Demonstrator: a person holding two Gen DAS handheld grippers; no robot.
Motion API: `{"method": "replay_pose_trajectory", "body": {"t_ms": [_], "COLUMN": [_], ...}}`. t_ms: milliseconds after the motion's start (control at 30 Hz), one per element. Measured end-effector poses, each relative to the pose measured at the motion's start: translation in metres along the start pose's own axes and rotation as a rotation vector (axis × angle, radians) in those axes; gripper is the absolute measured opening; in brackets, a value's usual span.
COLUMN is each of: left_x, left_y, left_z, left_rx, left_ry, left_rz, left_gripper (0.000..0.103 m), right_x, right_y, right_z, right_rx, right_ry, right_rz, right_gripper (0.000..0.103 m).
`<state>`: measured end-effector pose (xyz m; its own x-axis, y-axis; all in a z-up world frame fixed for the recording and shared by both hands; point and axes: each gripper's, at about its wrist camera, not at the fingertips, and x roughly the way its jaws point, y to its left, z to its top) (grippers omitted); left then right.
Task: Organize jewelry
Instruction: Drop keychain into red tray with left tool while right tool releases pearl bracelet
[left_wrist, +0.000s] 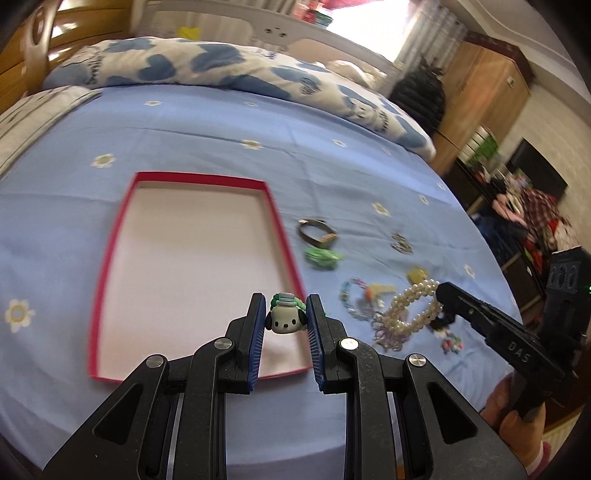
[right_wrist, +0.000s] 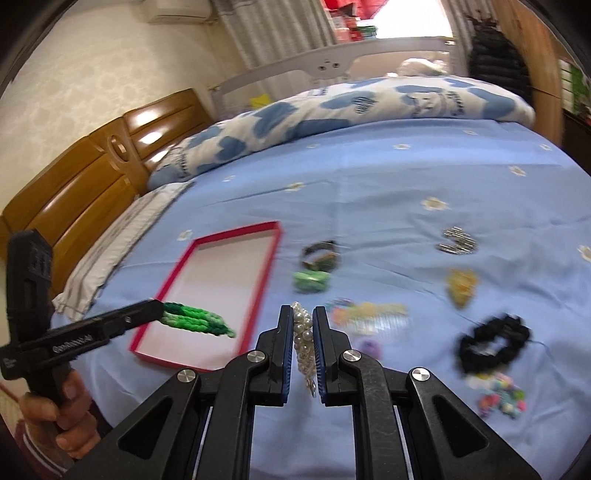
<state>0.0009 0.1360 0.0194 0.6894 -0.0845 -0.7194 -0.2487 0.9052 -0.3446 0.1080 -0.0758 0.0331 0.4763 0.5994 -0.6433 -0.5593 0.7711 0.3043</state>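
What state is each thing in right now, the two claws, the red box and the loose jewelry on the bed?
left claw: shut on green braided bracelet with dog charm
right claw: shut on pearl bracelet
red box: open, nothing inside
black scrunchie: lying on bedsheet
green hair tie: lying on bedsheet beside the box

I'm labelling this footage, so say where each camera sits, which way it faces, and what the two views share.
Left wrist: on the left claw, looking forward and down at the blue flowered bedsheet; claw holds a green braided bracelet with white puppy charm.
Right wrist: on the right claw, same direction; holds a white pearl bracelet; the other hand shows.
Shared: red-rimmed white tray, each other's claw.
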Motion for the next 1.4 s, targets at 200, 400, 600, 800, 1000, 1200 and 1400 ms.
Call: {"method": "replay_pose_trajectory", "body": {"t_ms": [200,400,600,800,1000,1200,1400], "left_x": [-0.010,-0.010,-0.001,0.012,0.025,0.037,0.043], "left_y": [0.035,0.068,0.085,0.091,0.097,0.100,0.103], "left_z": [0.000,-0.007,-0.015,-0.021,-0.024,-0.025,-0.028], "left_rx": [-0.056,-0.102,-0.130,-0.117,-0.109,-0.098,-0.096], "left_ry": [-0.026,-0.026,-0.001,0.028,0.065,0.102,0.129], "left_rz": [0.064,0.123,0.151,0.186,0.220,0.242,0.249], "left_gripper": [0.020,0.020,0.020,0.020,0.020,0.020,0.020], "right_x": [0.025,0.056,0.090,0.116,0.139,0.153,0.162], "right_y": [0.046,0.086,0.107,0.096,0.078,0.077,0.079], "right_z": [0.011,0.008,-0.003,-0.010,-0.016,-0.021,-0.024], "right_rx": [-0.055,-0.085,-0.072,-0.047,-0.034,-0.050,-0.074], "right_ry": [0.017,0.064,0.127,0.174,0.231,0.264,0.287], "right_rz": [0.099,0.193,0.254,0.219,0.150,0.134,0.125], "right_gripper": [0.010,0.010,0.010,0.010,0.010,0.010,0.010]}}
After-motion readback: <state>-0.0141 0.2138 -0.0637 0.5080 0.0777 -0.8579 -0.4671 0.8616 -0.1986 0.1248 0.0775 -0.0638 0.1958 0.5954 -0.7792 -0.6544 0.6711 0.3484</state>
